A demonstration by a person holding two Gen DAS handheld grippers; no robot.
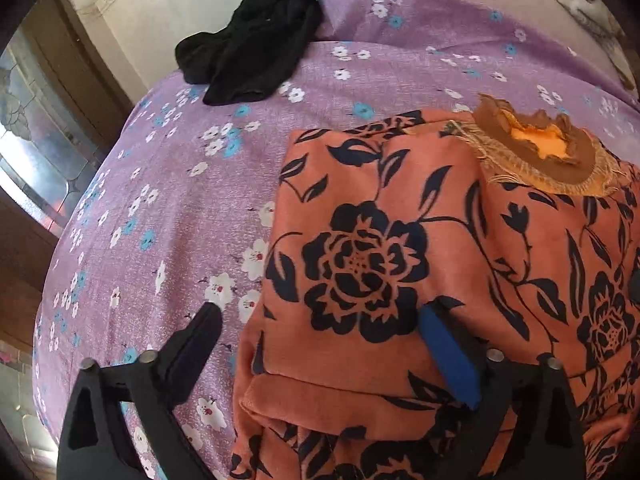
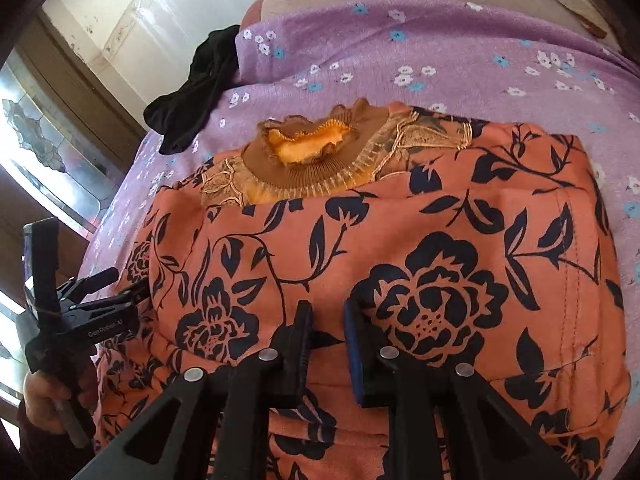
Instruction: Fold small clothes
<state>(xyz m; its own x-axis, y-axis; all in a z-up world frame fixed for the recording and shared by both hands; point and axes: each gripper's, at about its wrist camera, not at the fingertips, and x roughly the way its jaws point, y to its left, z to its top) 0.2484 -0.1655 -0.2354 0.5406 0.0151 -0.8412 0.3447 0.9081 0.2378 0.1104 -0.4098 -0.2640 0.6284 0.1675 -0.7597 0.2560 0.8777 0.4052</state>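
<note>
Handling as soft, light, slippery cloth: orange floral garment (image 1: 400, 240) lying on bed (image 1: 160, 200). Left claw (image 1: 320, 320) gaping, empty, straddling its edge; right claw (image 2: 326, 312) nearly closed, gripping nothing. Pinching folded hem advisable.

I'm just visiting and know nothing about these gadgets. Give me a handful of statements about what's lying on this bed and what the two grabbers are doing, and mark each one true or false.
1. The orange floral garment lies on a purple flowered bedsheet. True.
2. The left gripper is clamped tight on the garment. False: its jaws stand wide open, one finger over the sheet and one over the garment.
3. A black garment lies apart from the orange one, farther up the bed. True.
4. The right gripper has its jaws spread as wide as the left one's. False: they stand close together, with a narrow gap, above the orange cloth.
5. The orange garment's ruffled neckline is blue. False: it is brown and orange.
</note>
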